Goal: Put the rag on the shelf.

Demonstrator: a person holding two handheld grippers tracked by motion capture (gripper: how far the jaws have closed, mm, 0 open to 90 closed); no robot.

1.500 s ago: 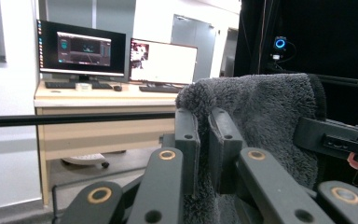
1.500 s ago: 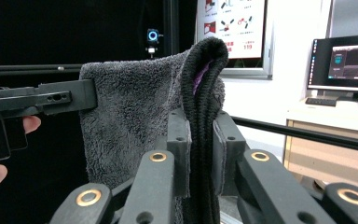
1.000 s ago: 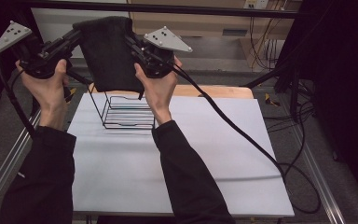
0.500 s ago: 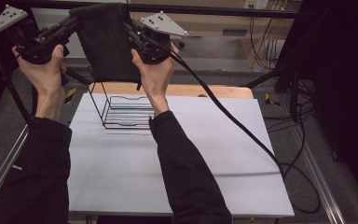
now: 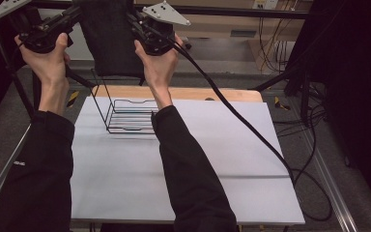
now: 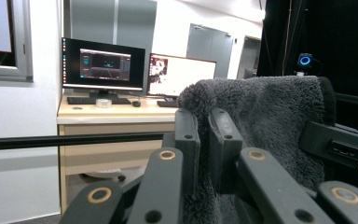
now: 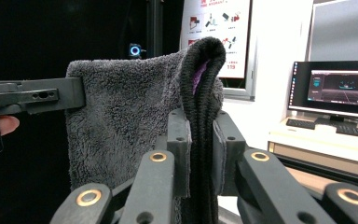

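Left gripper (image 5: 65,21): clamped on the towel's (image 5: 112,41) left top corner. Towel: dark, hanging spread, lifted higher than a second ago, bottom hem just above the wire rack (image 5: 128,116). Right gripper (image 5: 137,24): clamped on its right corner. Judgement: raised clear, ready for draping over the rack.

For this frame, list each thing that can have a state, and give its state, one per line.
Towel: dark grey, fluffy, hanging spread between both grippers, lifted above the rack.
Left gripper: shut on the towel's edge.
Right gripper: shut on the towel's folded edge.
Wire rack: black, standing on the table, nothing hung on it.
Table: covered with a white sheet.
Monitors: switched on.
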